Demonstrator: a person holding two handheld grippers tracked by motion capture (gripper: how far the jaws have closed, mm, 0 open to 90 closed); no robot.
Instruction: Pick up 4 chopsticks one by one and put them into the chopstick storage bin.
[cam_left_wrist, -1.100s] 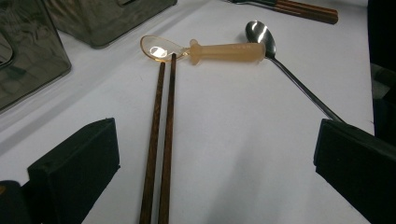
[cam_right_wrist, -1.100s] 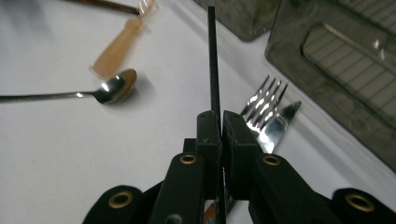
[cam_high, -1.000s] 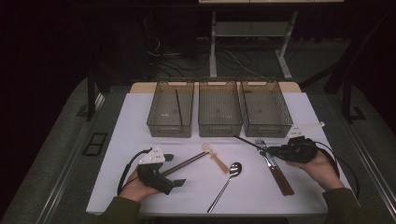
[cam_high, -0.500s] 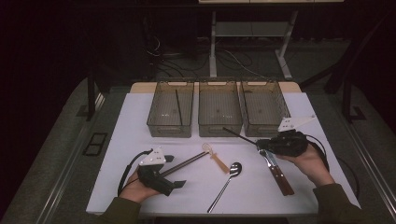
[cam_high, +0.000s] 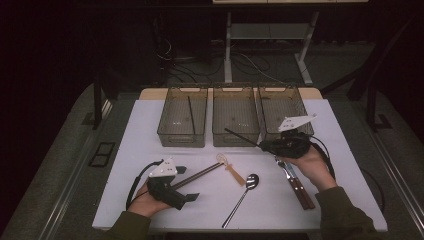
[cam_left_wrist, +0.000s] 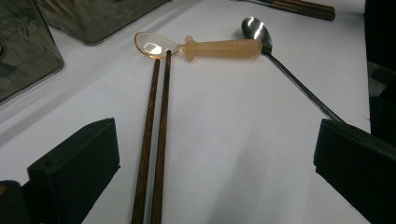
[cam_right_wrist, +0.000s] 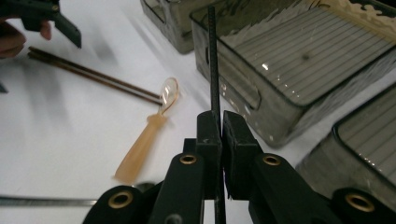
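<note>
Right gripper (cam_high: 264, 146) held above the table, in front of the middle bin (cam_high: 235, 115). Jaws pressed together on a thin black chopstick (cam_high: 241, 137). In the high view the stick runs from the jaws out toward the upper left, its far tip over the near wall of the middle bin. In the right gripper view the black chopstick (cam_right_wrist: 213, 70) stands straight up from between the closed pads, crossing the bin's corner.

Left gripper (cam_high: 186, 183) rests low on the near left of the table (cam_high: 140, 130), in the person's left hand (cam_high: 145, 205). Jaws wide apart, nothing between the pads. In the left gripper view a pair of brown chopsticks (cam_left_wrist: 154, 140) lies on the table between the two open jaws, closer to the left one, untouched.

The far tips of the brown pair reach the bowl of a small amber plastic spoon (cam_left_wrist: 205, 45). A metal spoon (cam_left_wrist: 289, 74) lies just beside the amber handle, its bowl touching the handle's end.

Three clear bins stand in a row at the far side of the table. The left bin (cam_high: 182, 117) holds one black stick (cam_high: 190, 114), lying lengthwise. Right bin (cam_high: 283, 107) is partly behind the right gripper's grey plate.

Wooden-handled cutlery (cam_high: 296, 184) lies on the table under the right hand (cam_high: 307, 162).
</note>
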